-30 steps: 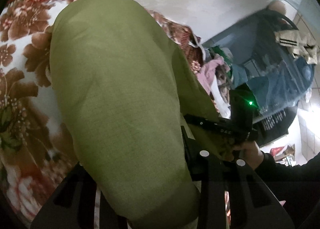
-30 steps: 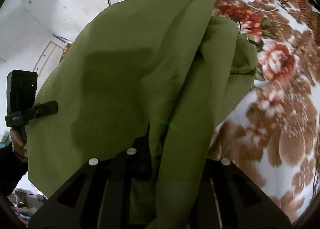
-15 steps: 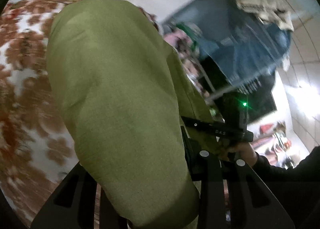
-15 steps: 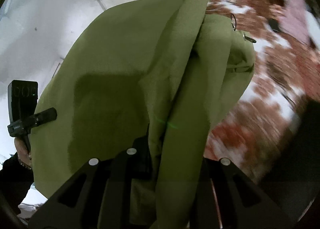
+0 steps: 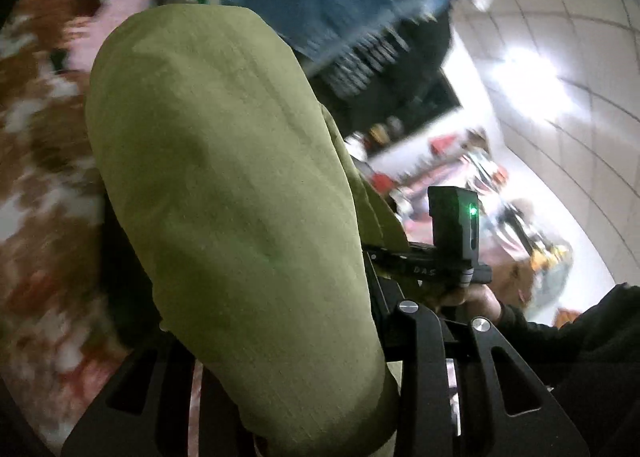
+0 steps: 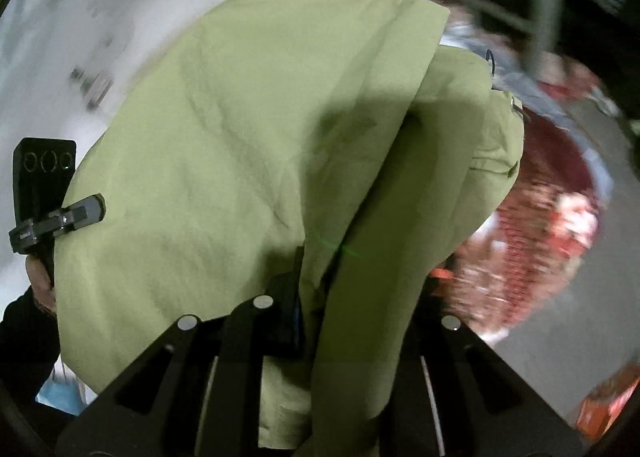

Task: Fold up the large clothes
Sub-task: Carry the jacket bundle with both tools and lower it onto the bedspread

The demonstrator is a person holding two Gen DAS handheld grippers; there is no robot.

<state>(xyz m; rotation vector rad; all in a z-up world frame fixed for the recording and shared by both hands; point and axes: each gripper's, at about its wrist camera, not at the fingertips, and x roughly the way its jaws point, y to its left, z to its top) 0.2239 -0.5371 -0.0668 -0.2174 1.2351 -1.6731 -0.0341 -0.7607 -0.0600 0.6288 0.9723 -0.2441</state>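
Evidently held aloft off the floral bedspread (image 5: 44, 161), olive-green garment (image 5: 224, 193) draped over both claws, left claw (image 5: 304, 389) and right claw (image 6: 312, 321) each clamped on an edge, probably to spread it for folding.

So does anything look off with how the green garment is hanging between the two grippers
Slightly. The green garment hangs unevenly: smooth toward the left gripper, but bunched into thick overlapping folds at the right gripper. No tears or stains show; the blurred background settles nothing more.
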